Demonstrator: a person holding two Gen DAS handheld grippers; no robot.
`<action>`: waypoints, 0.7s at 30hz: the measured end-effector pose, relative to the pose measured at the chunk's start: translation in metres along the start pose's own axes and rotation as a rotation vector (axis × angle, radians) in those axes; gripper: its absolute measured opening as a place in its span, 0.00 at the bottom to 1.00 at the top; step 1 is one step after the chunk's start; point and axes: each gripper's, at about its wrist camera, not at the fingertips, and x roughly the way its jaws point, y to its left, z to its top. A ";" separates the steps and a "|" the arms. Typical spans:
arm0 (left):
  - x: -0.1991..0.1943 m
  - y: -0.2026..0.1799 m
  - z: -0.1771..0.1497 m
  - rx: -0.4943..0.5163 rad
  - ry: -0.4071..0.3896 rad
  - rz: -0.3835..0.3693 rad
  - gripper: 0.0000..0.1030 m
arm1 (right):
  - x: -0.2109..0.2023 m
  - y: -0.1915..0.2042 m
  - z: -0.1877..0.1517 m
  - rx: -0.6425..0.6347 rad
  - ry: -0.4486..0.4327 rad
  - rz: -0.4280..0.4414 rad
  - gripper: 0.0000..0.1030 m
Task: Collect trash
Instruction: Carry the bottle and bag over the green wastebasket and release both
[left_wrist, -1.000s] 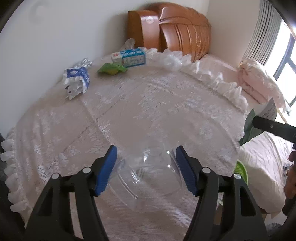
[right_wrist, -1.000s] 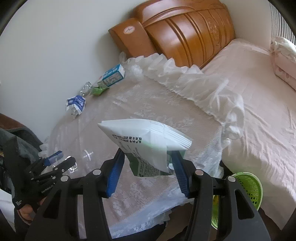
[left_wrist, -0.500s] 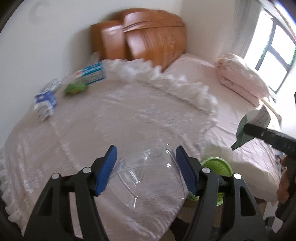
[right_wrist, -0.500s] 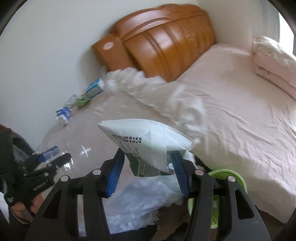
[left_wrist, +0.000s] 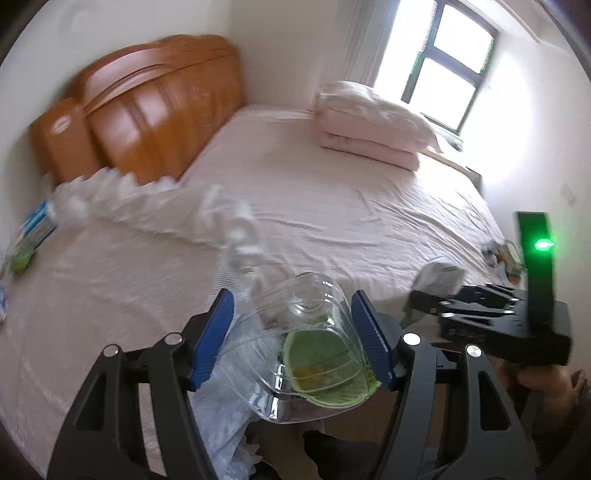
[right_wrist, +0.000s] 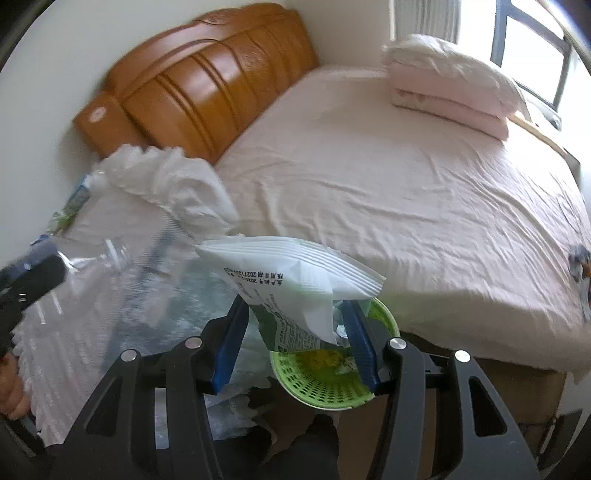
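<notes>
Clear plastic fills the left hand-held gripper (left_wrist: 291, 332): a crumpled transparent container (left_wrist: 295, 332) sits clamped between its blue pads, held above a green mesh basket (right_wrist: 325, 380) that stands on the floor at the foot of a lace-covered table (left_wrist: 92, 295). The right hand-held gripper (right_wrist: 295, 339) is closed on a white-and-green snack bag (right_wrist: 291, 288), also poised over the basket. A blue-and-white carton (left_wrist: 37, 225) lies at the table's far edge, near the wooden headboard (right_wrist: 207, 81) of a pink-sheeted bed (right_wrist: 406, 184).
</notes>
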 end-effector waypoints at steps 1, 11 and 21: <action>0.003 -0.009 0.001 0.017 0.003 -0.009 0.62 | 0.003 -0.005 -0.002 0.002 0.008 -0.002 0.52; 0.019 -0.039 0.005 0.090 0.036 -0.027 0.62 | 0.043 -0.028 -0.008 0.051 0.092 -0.082 0.98; 0.033 -0.051 0.008 0.129 0.067 -0.053 0.62 | 0.034 -0.076 -0.007 0.157 0.085 -0.184 0.98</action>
